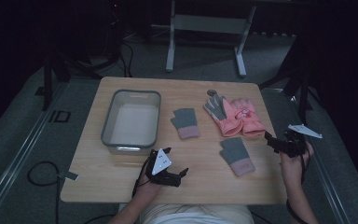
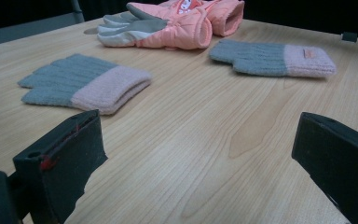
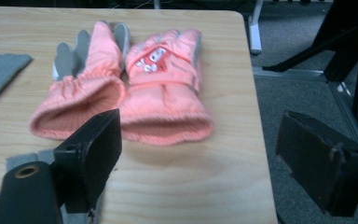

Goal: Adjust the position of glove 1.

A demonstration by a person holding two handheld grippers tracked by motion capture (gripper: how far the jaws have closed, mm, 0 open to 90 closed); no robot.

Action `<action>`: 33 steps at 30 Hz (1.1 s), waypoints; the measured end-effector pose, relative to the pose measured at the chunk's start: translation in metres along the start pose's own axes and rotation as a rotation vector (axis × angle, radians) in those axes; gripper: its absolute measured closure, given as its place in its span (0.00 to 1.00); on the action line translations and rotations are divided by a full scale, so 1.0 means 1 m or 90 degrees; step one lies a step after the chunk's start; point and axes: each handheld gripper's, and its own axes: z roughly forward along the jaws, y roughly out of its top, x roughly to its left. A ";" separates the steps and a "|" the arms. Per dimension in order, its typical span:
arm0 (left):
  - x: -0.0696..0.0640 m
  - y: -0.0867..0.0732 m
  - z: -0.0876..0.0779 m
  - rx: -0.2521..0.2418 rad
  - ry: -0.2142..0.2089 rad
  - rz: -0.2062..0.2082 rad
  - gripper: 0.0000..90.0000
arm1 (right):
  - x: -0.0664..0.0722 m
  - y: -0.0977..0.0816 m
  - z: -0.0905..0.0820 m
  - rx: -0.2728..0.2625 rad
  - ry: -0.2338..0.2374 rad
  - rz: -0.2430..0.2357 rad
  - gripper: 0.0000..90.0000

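Near the front edge of the tabletop (image 1: 121, 186), left of its middle, the left gripper (image 1: 172, 165) rests low over bare wood with its jaws spread wide and nothing between them. From the left gripper view, open wood runs ahead of the jaws up to the knit mittens. Off the right edge of the tabletop, the right gripper (image 1: 272, 141) is held in the person's hand, its jaws also wide apart and empty, aimed inward toward the pink gloves (image 3: 135, 93); one jaw sits over the wood near that edge, the other over the floor beyond it.

Between the two grippers, toward the front right, lies a grey mitten with a pink cuff (image 1: 236, 156), flat, cuff toward the front edge. A second grey mitten (image 1: 185, 123) lies farther back near the middle, well apart from the first, with bare wood all around it. Left of that, a grey bin (image 1: 106, 126) stands toward the left edge, leaving a strip of wood on its left and front sides.

Farther back on the right, the pink gloves lie side by side and touching, cuffs toward the right gripper, fingers toward the far edge. A small dark round thing (image 1: 212, 93) sits just beyond their fingertips, near the far edge.
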 end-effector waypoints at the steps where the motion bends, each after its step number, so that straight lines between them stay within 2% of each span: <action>1: 0.000 0.000 0.000 0.001 0.000 0.001 0.02 | 0.002 0.004 0.001 -0.001 0.005 -0.005 0.14; 2: 0.000 0.000 0.000 0.002 -0.001 0.003 0.02 | 0.004 0.007 0.002 -0.008 0.008 -0.008 0.13; 3: -0.001 0.000 0.000 0.002 -0.001 0.004 0.02 | 0.007 0.010 0.002 -0.018 -0.002 -0.012 0.13; 5: -0.001 0.000 0.000 0.001 0.000 0.003 0.02 | 0.012 0.017 0.002 -0.028 0.013 -0.013 0.12; 8: 0.000 0.000 0.000 0.001 0.000 0.000 0.02 | 0.020 0.026 0.004 -0.034 0.015 -0.025 0.12; 12: 0.000 0.000 0.000 0.003 0.000 0.002 0.02 | 0.029 0.035 0.009 -0.047 0.033 -0.036 0.12; 16: 0.000 0.000 0.000 0.002 0.000 0.001 0.02 | 0.040 0.042 0.015 -0.036 0.061 -0.059 0.14; 20: -0.001 0.000 0.000 0.002 0.001 0.003 0.02 | 0.051 0.049 0.023 -0.026 0.080 -0.064 0.15; 33: 0.000 0.000 0.000 0.002 -0.001 0.001 0.02 | 0.095 0.067 0.040 -0.038 0.139 -0.106 0.21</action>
